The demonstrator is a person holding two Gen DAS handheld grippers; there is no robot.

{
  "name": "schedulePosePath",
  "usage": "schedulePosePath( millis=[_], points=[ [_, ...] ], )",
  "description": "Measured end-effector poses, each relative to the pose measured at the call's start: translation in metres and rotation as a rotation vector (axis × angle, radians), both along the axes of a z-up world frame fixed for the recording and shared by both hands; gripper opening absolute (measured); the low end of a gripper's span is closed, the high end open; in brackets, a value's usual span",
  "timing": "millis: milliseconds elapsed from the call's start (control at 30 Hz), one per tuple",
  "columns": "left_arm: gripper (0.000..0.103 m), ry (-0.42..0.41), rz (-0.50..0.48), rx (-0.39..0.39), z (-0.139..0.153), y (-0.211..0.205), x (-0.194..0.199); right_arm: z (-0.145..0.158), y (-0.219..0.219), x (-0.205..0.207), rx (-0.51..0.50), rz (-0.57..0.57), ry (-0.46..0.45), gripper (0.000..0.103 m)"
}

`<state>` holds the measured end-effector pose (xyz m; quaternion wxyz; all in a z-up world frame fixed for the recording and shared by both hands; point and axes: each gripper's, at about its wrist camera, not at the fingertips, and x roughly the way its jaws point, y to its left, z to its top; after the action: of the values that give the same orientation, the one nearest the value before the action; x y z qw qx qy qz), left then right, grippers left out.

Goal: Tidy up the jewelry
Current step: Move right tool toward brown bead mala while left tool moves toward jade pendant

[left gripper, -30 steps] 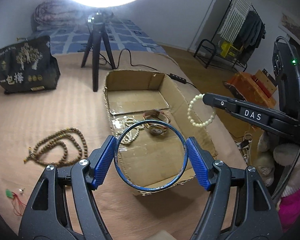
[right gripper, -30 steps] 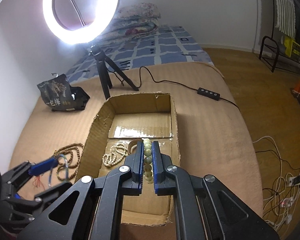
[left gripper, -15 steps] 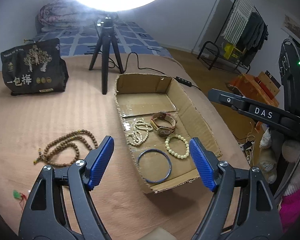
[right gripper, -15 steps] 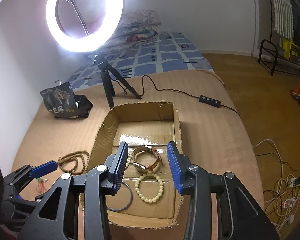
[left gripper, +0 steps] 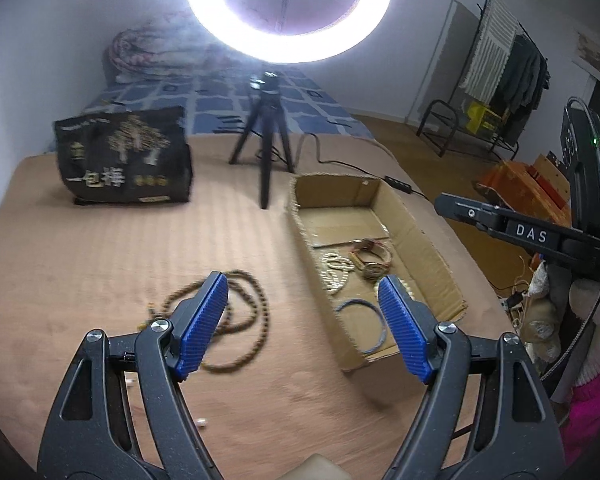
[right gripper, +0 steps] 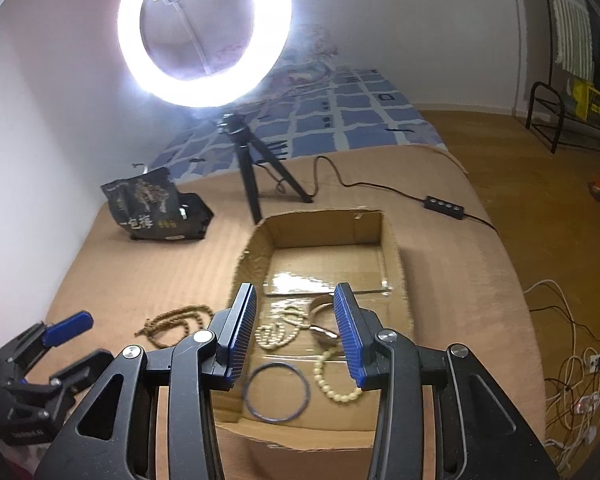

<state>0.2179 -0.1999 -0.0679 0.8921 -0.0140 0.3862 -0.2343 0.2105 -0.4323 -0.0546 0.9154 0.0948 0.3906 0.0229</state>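
Two hand-held claws hang over a bed spread with a tan blanket [left gripper: 100, 264], where jewelry is being sorted into an open cardboard box [right gripper: 396, 256]. The left claw [left gripper: 302, 320] stands wide with nothing between its blue pads, above the blanket just left of the box; the right claw [right gripper: 296, 336] stands partly open and empty over the box's near half. The right wrist view looks straight into the box and shows its contents plainly: a blue bangle [right gripper: 277, 393] lying flat near the front wall, a pale bead bracelet [right gripper: 336, 384] just right of it, a cream bead strand [right gripper: 278, 330] farther in, and a wristwatch [right gripper: 322, 322] partly hidden behind the right pad. In the left wrist view the bracelet is hidden behind the claw's right pad and the bangle [left gripper: 362, 326] is half covered, but that view alone shows the long brown bead necklace [left gripper: 236, 320] in full, coiled on the blanket outside the box, and the letters "DAS" on the right claw's arm [left gripper: 532, 234] at the far right. Both views take in a lit ring light [right gripper: 204, 32] on a black tripod [right gripper: 256, 176] beyond the box, and a black bag [left gripper: 124, 160] with pale Chinese characters, too blurred to read surely, at far left.
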Motion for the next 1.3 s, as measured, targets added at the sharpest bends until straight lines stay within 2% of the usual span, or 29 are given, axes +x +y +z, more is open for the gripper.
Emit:
schedulePosePath(
  millis=[100, 200, 367, 400, 500, 767, 933, 1300],
  points=[
    [0.08, -0.016, 0.032, 0.024, 0.007, 0.023, 0.0, 0.002, 0.016, 0.002, 0.003, 0.024, 0.0, 0.04],
    [0.08, -0.016, 0.074, 0.038, 0.009, 0.051, 0.001, 0.002, 0.033, 0.004, 0.006, 0.051, 0.001, 0.048],
    [0.08, 0.005, 0.153, 0.051, 0.007, 0.102, 0.005, -0.006, 0.064, 0.014, 0.017, 0.104, 0.029, 0.049],
    [0.08, 0.006, 0.165, 0.055, 0.006, 0.11, 0.004, -0.008, 0.069, 0.016, 0.016, 0.113, 0.04, 0.051],
    [0.08, 0.012, 0.196, 0.071, 0.002, 0.135, 0.003, -0.018, 0.09, 0.022, -0.001, 0.144, 0.075, 0.064],
    [0.08, 0.093, 0.249, 0.091, -0.027, 0.19, 0.0, -0.05, 0.142, 0.039, -0.063, 0.225, 0.175, 0.065],
    [0.08, 0.144, 0.237, 0.079, -0.043, 0.2, -0.002, -0.067, 0.162, 0.05, -0.078, 0.24, 0.227, 0.065],
    [0.08, 0.261, 0.198, 0.079, -0.086, 0.196, -0.005, -0.106, 0.172, 0.073, -0.065, 0.186, 0.34, 0.065]
  ],
)
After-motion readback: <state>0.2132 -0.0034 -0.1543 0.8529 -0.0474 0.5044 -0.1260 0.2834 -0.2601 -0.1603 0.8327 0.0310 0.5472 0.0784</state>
